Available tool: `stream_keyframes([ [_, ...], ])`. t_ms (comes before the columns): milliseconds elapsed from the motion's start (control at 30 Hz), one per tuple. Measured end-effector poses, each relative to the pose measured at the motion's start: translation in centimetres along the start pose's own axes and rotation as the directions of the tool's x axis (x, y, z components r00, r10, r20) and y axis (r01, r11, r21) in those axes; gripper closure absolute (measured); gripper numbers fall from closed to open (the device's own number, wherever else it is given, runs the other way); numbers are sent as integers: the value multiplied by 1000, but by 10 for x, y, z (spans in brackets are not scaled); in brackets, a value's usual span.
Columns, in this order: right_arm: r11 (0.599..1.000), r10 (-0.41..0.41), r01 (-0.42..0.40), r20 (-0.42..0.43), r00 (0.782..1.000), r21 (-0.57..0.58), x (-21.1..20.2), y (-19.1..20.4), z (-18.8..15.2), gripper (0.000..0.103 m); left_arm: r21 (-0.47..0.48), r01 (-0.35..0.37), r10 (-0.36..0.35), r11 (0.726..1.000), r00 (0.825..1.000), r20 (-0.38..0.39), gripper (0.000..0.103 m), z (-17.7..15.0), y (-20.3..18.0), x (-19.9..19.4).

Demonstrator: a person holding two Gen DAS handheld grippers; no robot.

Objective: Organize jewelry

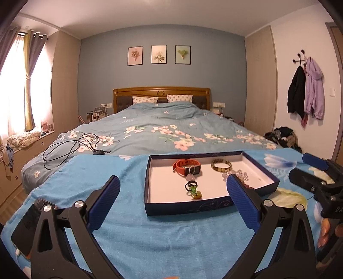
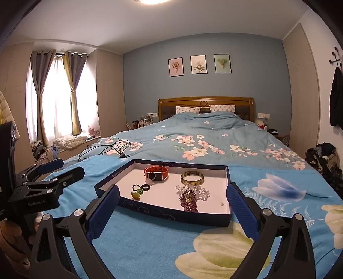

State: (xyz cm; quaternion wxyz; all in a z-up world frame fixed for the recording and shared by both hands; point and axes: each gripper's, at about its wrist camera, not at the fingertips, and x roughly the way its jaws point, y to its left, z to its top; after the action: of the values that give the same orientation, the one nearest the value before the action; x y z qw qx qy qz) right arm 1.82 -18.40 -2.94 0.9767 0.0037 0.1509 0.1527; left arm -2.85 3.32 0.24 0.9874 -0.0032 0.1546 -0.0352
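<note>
Our 2 grippers, left (image 1: 173, 200) and right (image 2: 173, 203), gape empty just short of the tray (image 2: 169, 211); its beads (image 2: 189, 200) lie nearest the right.

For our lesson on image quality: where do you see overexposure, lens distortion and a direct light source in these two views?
Left wrist view: the curtained window is blown out white, and the beige wardrobe walls bow outward from fisheye distortion. Right wrist view: a glowing ceiling lamp clips the top edge, and the shallow navy box with a white floor looks sharp.
</note>
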Motion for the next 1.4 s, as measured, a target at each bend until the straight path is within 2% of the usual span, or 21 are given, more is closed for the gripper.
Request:
stream_keyframes([
  [367,999,-29,29,1,1000,28,-6,-3,-2,7,-15,-9,10,1000,998,62,5,4,-8,-20],
  [1400,999,-42,41,25,999,37,-12,1,-1,7,-36,-12,15,999,996,90,5,8,-17,-30],
])
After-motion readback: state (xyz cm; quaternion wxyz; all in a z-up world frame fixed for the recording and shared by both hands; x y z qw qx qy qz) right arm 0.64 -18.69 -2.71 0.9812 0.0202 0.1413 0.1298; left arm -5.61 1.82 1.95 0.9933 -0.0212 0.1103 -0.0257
